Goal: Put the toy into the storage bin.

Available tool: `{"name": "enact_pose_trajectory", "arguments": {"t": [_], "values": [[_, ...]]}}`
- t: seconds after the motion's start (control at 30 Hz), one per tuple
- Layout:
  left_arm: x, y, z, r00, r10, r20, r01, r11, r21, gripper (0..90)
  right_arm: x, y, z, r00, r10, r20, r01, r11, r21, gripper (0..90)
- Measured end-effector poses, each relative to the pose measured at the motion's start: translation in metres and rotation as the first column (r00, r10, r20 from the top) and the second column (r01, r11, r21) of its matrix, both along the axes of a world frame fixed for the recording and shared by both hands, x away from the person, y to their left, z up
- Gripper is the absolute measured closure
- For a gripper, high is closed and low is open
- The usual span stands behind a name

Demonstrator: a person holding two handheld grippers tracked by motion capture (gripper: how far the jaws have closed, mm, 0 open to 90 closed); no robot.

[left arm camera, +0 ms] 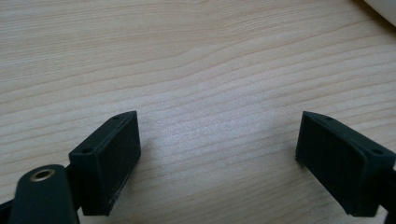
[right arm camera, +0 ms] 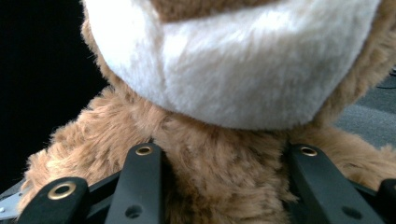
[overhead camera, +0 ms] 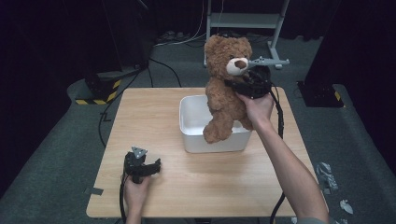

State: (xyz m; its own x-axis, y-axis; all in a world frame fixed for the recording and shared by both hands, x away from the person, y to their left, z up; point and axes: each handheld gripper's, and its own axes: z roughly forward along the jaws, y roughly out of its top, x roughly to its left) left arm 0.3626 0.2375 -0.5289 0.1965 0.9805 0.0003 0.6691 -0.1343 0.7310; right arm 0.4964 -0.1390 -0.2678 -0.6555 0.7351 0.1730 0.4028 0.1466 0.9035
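Note:
A brown teddy bear with a cream muzzle hangs upright over the white plastic bin, one foot dangling in front of the bin's near wall. My right gripper is shut on it from the right, just below the head. In the right gripper view the two black jaws press into the fur on either side of the bear's neck, under the muzzle. My left gripper rests low over the wooden table near its front left. Its fingers stand wide apart with bare wood between them.
The bin sits right of the table's middle; its corner shows at the top right of the left gripper view. Cables, a yellow-and-black striped base and a metal stand lie on the dark floor behind. Crumpled scraps lie right of the table.

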Motion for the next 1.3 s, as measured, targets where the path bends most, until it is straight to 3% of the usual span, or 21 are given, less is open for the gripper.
{"name": "enact_pose_trajectory", "arguments": {"t": [1.3], "values": [[0.0, -0.001, 0.0, 1.0, -0.005, 0.005, 0.005, 1.0, -0.002, 14.6, 0.018, 0.021, -0.018, 0.9992, -0.021, -0.035, 0.02, 0.9996, -0.018, 60.4]]}}
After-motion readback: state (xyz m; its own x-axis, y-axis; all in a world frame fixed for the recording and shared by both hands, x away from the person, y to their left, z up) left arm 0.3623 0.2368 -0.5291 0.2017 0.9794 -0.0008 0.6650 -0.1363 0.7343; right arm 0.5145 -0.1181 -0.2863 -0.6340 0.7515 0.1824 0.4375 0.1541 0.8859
